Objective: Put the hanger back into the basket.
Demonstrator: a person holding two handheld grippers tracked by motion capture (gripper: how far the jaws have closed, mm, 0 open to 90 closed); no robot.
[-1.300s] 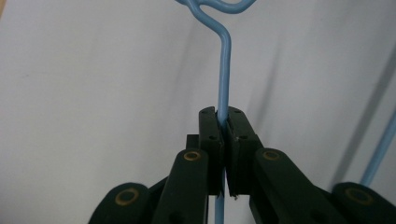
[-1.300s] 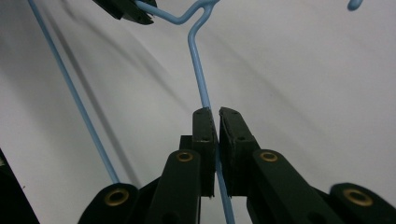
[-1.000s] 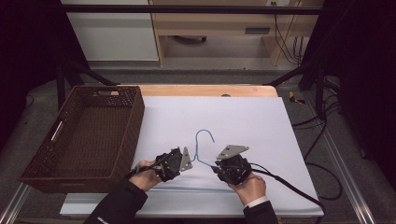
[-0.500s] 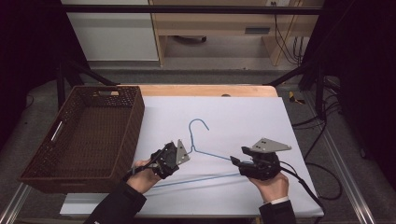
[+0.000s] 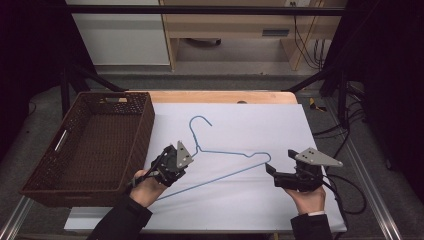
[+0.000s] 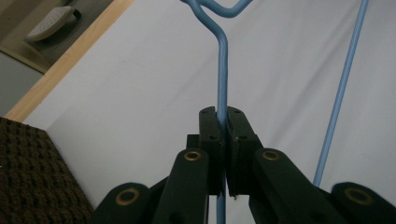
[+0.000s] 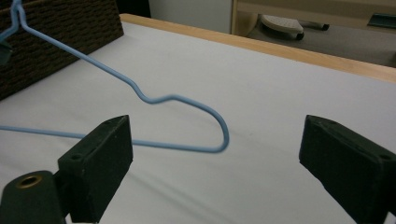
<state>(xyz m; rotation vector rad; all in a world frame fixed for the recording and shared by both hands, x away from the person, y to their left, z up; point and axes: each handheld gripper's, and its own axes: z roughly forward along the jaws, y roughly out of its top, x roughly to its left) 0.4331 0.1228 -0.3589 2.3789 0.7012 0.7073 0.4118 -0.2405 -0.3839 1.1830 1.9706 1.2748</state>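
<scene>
On the white sheet [image 5: 250, 120] that covers the table, we see a blue wire hanger [image 5: 227, 152] lying with its hook toward the far side and its long bar running diagonally from near left to the right. At the hanger's left shoulder, just below the twisted neck, our left gripper [image 5: 176, 159] is clenched on the wire. Through the left gripper view, we see the two black jaws pressed together with the blue wire [image 6: 222, 70] pinched between them, rising straight up to the twist at the neck, while the hanger's long bar passes apart on the right side of that view.

Our right gripper [image 5: 272, 172] sits near the hanger's right end, held in the right hand [image 5: 307, 197], with its grey three-cornered plate on top. Its jaws stand wide apart, released, gripping nothing. From the right gripper view, we see the rounded right end of the hanger [image 7: 222, 135] lying ahead of the jaws and between their lines, closer to the left jaw, and not touching either jaw. The wire bends up from that end in a small dip and runs away toward the upper left.

Left of the sheet, a dark woven basket [image 5: 55, 177] stands beside the left hand [image 5: 147, 187].
</scene>
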